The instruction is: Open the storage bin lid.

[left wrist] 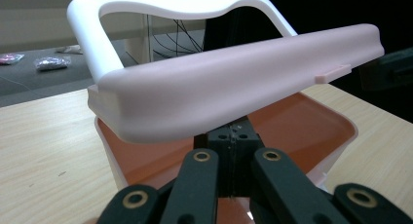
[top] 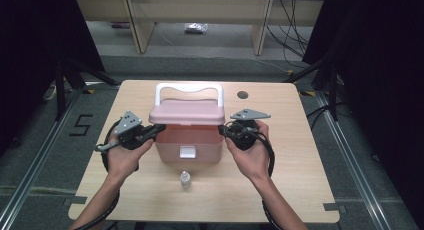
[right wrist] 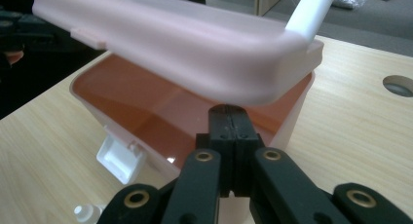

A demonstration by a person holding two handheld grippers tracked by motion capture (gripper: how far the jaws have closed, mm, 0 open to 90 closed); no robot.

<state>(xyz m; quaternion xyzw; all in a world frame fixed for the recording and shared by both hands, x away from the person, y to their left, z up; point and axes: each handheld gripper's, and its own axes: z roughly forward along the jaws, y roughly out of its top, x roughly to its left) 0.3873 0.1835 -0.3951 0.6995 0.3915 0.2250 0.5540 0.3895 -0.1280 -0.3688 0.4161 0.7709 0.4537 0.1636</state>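
A pink storage box (top: 187,142) stands mid-table, and its pink lid (top: 187,112) with a white handle (top: 189,88) is raised at the front above the rim. My left gripper (top: 161,127) is shut, its tips under the lid's left edge. My right gripper (top: 223,128) is shut too, its tips under the right edge. In the left gripper view the closed tips (left wrist: 233,134) meet the underside of the lid (left wrist: 219,83) over the orange-tinted inside (left wrist: 302,121). In the right gripper view the closed tips (right wrist: 229,117) sit just below the lid (right wrist: 195,53). The white latch (right wrist: 119,158) hangs loose.
A small clear bottle (top: 185,179) with a white cap stands on the table in front of the box. A round cable hole (top: 242,95) lies at the back right of the tabletop. Desk legs and cables stand on the floor beyond.
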